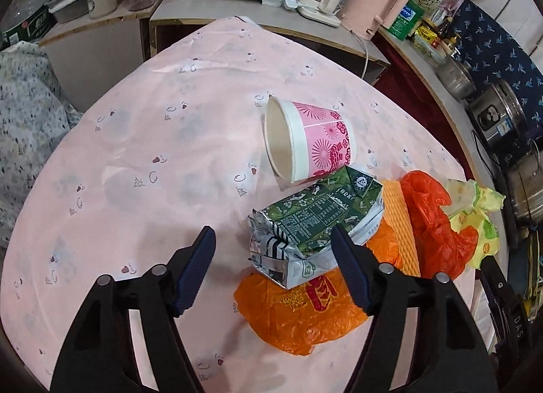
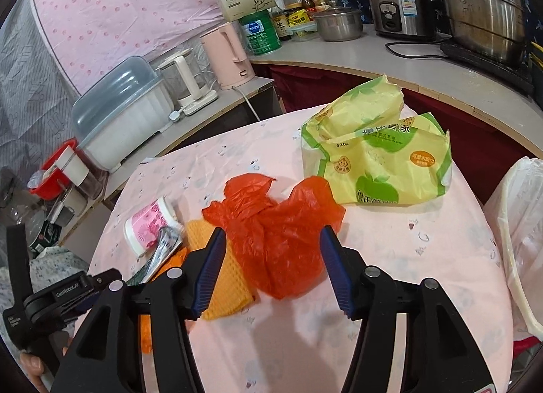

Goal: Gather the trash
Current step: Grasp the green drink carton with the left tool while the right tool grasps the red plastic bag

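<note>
With both tongs spread and empty, lower the right tongs [image 2: 273,267] around the red bag [image 2: 271,223], clamp its bunched middle, while the left tongs [image 1: 273,270] wait beside the carton [image 1: 312,223].

Both views are evenly and fairly brightly lit by soft, diffuse indoor light; the source is not visible. Soft shadows of the jaws fall on the pink surface [image 1: 142,155] just ahead of them. Mild glare shows on the steel pots [image 2: 482,2]. Fisheye distortion bends straight edges strongly toward the borders, and dark vignetting fills the corners. Central focus is sharp; edges soften slightly.
</note>
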Action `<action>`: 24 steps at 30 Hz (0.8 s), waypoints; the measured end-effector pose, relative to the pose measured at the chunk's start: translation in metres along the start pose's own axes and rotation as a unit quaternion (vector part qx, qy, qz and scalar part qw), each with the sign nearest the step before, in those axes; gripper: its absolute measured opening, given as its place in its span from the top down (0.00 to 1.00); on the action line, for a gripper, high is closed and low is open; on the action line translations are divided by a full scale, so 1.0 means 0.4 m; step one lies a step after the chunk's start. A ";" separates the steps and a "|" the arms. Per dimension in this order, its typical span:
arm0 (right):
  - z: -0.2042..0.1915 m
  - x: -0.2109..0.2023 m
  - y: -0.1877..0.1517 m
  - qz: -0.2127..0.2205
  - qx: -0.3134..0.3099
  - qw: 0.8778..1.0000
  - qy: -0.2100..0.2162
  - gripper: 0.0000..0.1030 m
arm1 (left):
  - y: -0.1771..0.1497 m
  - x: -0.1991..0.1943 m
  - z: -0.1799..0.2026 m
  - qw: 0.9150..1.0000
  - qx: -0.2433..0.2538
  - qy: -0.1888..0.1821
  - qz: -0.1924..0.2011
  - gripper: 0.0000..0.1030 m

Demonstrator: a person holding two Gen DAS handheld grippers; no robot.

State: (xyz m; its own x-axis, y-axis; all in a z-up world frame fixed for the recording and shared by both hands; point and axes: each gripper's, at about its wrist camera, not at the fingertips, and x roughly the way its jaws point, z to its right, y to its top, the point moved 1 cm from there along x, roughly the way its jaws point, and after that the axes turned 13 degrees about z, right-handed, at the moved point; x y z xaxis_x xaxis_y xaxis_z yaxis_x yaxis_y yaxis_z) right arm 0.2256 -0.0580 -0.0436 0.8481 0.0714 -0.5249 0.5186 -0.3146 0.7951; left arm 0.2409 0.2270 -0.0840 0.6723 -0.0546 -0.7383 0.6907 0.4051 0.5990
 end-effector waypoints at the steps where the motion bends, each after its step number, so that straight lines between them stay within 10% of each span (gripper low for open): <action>1: 0.004 0.012 0.003 -0.001 0.003 1.000 -0.002 0.40 | 0.001 0.007 0.000 1.000 -0.002 0.001 -0.003 0.44; 5: 0.024 0.059 0.003 -0.012 0.011 1.000 -0.007 0.35 | -0.004 0.028 0.001 1.000 -0.001 0.000 -0.016 0.70; 13: 0.041 0.134 -0.018 -0.041 0.021 0.999 -0.004 0.36 | -0.009 0.023 0.019 1.000 0.018 0.008 -0.002 0.73; 18: 0.034 0.137 -0.033 -0.045 0.021 0.999 0.011 0.73 | -0.002 0.002 0.031 0.999 0.034 0.012 0.016 0.73; 24: 0.020 0.087 -0.022 -0.023 0.018 0.999 0.021 0.82 | 0.016 -0.037 0.055 0.998 0.046 0.011 0.041 0.73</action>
State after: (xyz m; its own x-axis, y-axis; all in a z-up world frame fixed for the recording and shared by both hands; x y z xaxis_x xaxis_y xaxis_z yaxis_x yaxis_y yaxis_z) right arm 0.2499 -0.0601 -0.0712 0.8280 0.1256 -0.5466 0.5530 -0.3444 0.7586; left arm 0.2412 0.2104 -0.0625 0.7221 -0.0035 -0.6918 0.6557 0.3223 0.6827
